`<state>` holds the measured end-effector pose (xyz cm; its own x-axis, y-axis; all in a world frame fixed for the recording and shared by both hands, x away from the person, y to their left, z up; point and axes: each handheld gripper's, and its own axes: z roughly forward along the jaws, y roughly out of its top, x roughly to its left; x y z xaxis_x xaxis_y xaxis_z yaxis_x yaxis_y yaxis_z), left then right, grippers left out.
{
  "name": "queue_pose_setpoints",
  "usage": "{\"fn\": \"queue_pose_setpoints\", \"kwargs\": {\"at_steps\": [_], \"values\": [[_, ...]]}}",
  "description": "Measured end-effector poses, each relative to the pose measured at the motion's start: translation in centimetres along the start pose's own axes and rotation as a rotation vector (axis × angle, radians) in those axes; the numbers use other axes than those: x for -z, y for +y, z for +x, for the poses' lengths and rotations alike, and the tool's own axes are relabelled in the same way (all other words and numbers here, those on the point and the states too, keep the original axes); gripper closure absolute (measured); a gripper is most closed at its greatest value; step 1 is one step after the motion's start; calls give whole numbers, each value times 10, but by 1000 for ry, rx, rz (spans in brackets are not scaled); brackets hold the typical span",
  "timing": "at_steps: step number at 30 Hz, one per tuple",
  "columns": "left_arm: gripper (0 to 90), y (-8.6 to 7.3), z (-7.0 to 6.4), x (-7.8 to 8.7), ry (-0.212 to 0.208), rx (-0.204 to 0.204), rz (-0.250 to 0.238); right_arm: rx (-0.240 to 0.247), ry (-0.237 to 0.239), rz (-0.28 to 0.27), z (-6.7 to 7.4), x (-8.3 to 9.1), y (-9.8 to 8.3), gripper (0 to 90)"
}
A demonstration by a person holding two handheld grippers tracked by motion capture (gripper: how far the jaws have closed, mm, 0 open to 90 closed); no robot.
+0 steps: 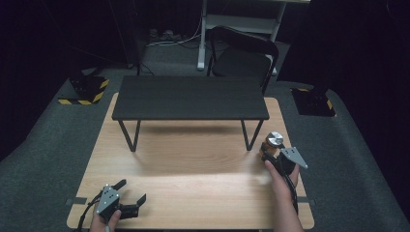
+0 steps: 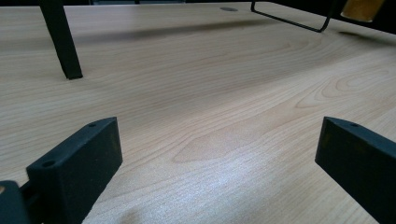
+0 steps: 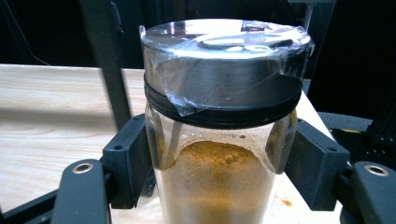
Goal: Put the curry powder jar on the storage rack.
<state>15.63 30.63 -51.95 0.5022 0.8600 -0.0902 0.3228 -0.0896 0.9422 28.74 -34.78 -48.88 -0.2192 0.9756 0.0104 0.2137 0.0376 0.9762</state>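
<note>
A glass spice jar of orange powder, with a silver lid wrapped in clear film, stands upright at the right side of the wooden table. My right gripper is shut on it. In the right gripper view both black pads press the jar just under its lid, the right gripper holding it level. Whether the jar's base touches the table is hidden. My left gripper rests near the front left corner, open. Bare wood lies between the spread jaws of the left gripper. The jar shows far off.
A low black shelf on thin wire legs spans the back half of the table; its right leg is just left of the jar. A black chair stands behind. Dark carpet surrounds the table.
</note>
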Motion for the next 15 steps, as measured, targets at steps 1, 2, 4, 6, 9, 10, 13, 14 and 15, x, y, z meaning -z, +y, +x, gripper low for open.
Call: {"fn": "queue_pose_setpoints", "kwargs": {"at_steps": [1, 2, 4, 6, 9, 10, 13, 14, 15], "values": [[7, 0, 0, 0, 0, 1, 0, -3, 3, -1, 1, 4, 1, 306], [7, 0, 0, 0, 0, 1, 1, -8, 10, -7, 2, 13, 2, 306], [7, 0, 0, 0, 0, 1, 0, -7, 12, -11, 3, 17, 2, 306], [7, 0, 0, 0, -1, 1, 1, -23, 35, -14, 3, 27, 4, 306], [7, 0, 1, 0, -3, 4, 2, -27, 54, -23, 6, 39, 5, 306], [7, 0, 1, 0, -4, 5, 2, -24, 62, -20, 7, 43, 6, 306], [7, 1, 1, 0, -4, 6, 3, -26, 86, -15, 11, 55, 11, 306], [7, 1, 1, 0, -4, 3, 4, -30, 110, -14, 12, 61, 15, 306], [7, 1, 1, 0, -4, 3, 4, -30, 110, -14, 12, 61, 15, 306]]}}
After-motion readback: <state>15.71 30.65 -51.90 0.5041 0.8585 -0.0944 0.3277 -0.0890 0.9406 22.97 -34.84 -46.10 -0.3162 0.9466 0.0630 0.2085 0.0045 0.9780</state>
